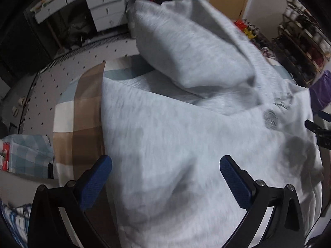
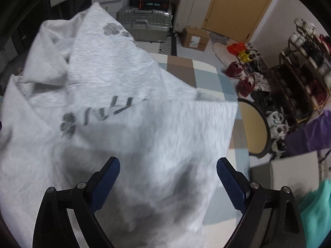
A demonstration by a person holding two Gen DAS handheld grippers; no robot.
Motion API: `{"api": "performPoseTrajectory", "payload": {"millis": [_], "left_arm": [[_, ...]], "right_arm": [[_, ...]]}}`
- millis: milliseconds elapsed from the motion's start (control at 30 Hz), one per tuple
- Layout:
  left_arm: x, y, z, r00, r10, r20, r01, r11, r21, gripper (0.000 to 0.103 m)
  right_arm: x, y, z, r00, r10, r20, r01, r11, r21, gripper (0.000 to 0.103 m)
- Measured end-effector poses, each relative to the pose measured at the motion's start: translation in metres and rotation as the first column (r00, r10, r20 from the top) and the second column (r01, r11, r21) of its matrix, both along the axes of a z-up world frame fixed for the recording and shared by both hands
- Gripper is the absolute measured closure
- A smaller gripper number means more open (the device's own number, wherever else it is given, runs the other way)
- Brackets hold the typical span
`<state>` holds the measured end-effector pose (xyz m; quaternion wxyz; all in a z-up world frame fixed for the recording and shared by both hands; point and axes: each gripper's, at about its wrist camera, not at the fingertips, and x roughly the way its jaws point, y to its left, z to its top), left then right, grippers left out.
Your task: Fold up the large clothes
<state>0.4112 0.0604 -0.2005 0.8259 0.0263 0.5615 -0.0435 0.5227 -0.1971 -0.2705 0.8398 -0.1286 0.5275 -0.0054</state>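
Observation:
A large light grey sweatshirt [image 1: 186,124] lies on a checked cloth [image 1: 82,111], with one part folded over at the far side into a thick flap [image 1: 186,47]. Its grey printed letters and flower shapes [image 2: 68,124] show in the right wrist view, where the sweatshirt [image 2: 134,103] fills the left and middle. My left gripper [image 1: 165,164] hovers over the near part of the garment, open, blue pads [image 1: 99,175] wide apart and holding nothing. My right gripper [image 2: 168,166] is likewise open above the cloth, nothing between its pads [image 2: 229,181]. It also shows as a dark tip, the right gripper [image 1: 316,132], at the garment's right edge.
White drawers [image 1: 105,10] and a silver suitcase [image 2: 149,24] stand beyond the far edge. A cardboard box [image 2: 194,39], a cluttered shelf rack [image 2: 306,72], a round wooden top [image 2: 254,124], a purple cloth [image 2: 310,138] and a teal cloth [image 2: 318,210] crowd the right side.

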Motion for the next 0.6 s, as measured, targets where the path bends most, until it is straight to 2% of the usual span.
{"api": "performPoseTrajectory", "payload": {"millis": [33, 67, 133, 167, 200, 267, 333, 400, 433, 533, 600], "left_arm": [[-0.002, 0.001, -0.004, 1.000, 0.008, -0.016, -0.008, 1.000, 0.008, 0.002], [0.010, 0.003, -0.021, 0.998, 0.027, -0.048, -0.026, 0.999, 0.027, 0.001], [0.016, 0.017, -0.039, 0.994, 0.080, -0.080, -0.077, 0.996, 0.042, 0.001], [0.021, 0.024, -0.057, 0.985, 0.116, -0.127, -0.117, 0.993, -0.002, 0.001], [0.021, 0.029, -0.064, 0.980, 0.140, -0.140, -0.147, 0.989, -0.037, 0.001], [0.023, 0.028, -0.068, 0.985, 0.126, -0.117, -0.131, 0.991, -0.039, 0.001], [0.024, 0.029, -0.074, 0.985, 0.117, -0.128, -0.124, 0.991, -0.054, 0.001], [0.014, 0.033, -0.072, 0.986, 0.107, -0.131, -0.117, 0.991, -0.070, 0.001], [0.009, 0.031, -0.069, 0.989, 0.104, -0.109, -0.111, 0.992, -0.060, 0.001], [-0.016, 0.022, -0.058, 0.998, 0.050, -0.043, -0.052, 0.998, -0.046, 0.001], [-0.039, 0.011, -0.050, 1.000, -0.015, 0.006, 0.015, 1.000, -0.024, 0.001]], "right_arm": [[0.010, -0.003, -0.002, 1.000, -0.005, 0.004, 0.005, 1.000, -0.002, 0.014], [0.015, -0.006, -0.008, 1.000, -0.010, 0.005, 0.010, 1.000, -0.001, 0.014], [0.031, -0.010, -0.021, 0.999, -0.035, -0.015, 0.034, 0.998, -0.049, 0.015], [0.037, -0.012, -0.028, 0.999, -0.034, -0.038, 0.032, 0.998, -0.048, 0.016], [0.040, -0.013, -0.034, 0.998, -0.032, -0.059, 0.029, 0.999, -0.040, 0.016], [0.043, -0.015, -0.050, 0.994, -0.024, -0.108, 0.022, 1.000, -0.019, 0.015], [0.043, -0.018, -0.050, 0.993, -0.030, -0.113, 0.031, 1.000, 0.002, 0.013], [0.042, -0.019, -0.043, 0.991, -0.030, -0.130, 0.030, 1.000, 0.005, 0.018], [0.036, -0.017, -0.033, 0.995, -0.021, -0.099, 0.023, 1.000, 0.013, 0.030], [0.004, -0.008, -0.001, 1.000, 0.026, -0.007, -0.025, 0.996, 0.085, 0.030], [-0.019, 0.003, 0.010, 0.997, 0.082, 0.003, -0.081, 0.990, 0.117, 0.029]]}}
